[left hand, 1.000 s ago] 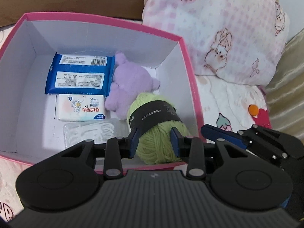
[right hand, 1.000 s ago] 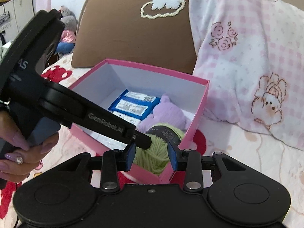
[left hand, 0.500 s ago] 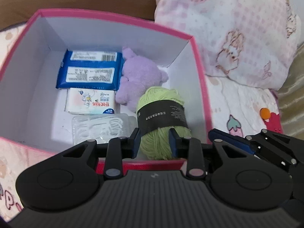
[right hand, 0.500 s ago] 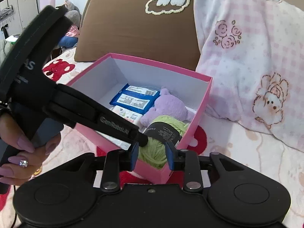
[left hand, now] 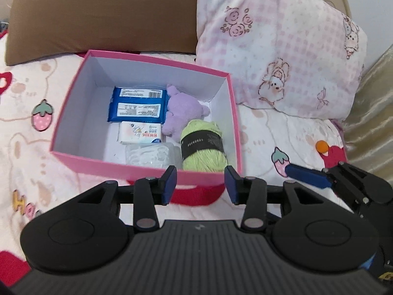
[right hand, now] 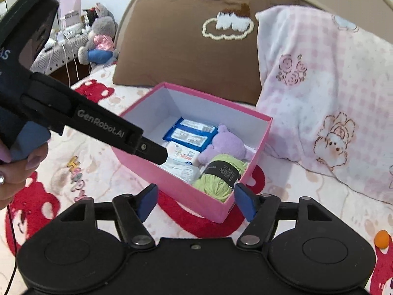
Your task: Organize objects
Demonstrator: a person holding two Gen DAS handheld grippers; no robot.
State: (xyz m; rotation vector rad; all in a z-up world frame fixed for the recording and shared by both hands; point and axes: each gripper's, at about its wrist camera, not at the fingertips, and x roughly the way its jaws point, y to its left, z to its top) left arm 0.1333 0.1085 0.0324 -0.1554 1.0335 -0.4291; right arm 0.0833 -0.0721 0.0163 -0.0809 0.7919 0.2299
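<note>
A pink box (left hand: pixel 145 168) with a white inside sits on the bed; it also shows in the right wrist view (right hand: pixel 186 191). In it lie a green yarn ball (left hand: pixel 202 145) (right hand: pixel 219 175), a purple plush toy (left hand: pixel 183 113) (right hand: pixel 226 146), a blue wipes pack (left hand: pixel 137 104) (right hand: pixel 190 134), a white tissue pack (left hand: pixel 141 132) and a clear plastic pack (left hand: pixel 148 156). My left gripper (left hand: pixel 201 184) is open and empty, just short of the box's near wall. My right gripper (right hand: pixel 194 201) is open and empty, before the box's near corner.
A brown pillow (left hand: pixel 98 12) (right hand: pixel 186 49) and a pink checked pillow (left hand: pixel 277 49) (right hand: pixel 326 93) lean behind the box. A small orange ball (left hand: pixel 322 145) (right hand: pixel 382 239) lies on the patterned bedsheet at right. Stuffed toys (right hand: pixel 98 39) sit on a side table far left.
Both grippers pulled back from the box and opened wider. The green yarn ball, between the left jaws a second ago, now lies free in the box.
</note>
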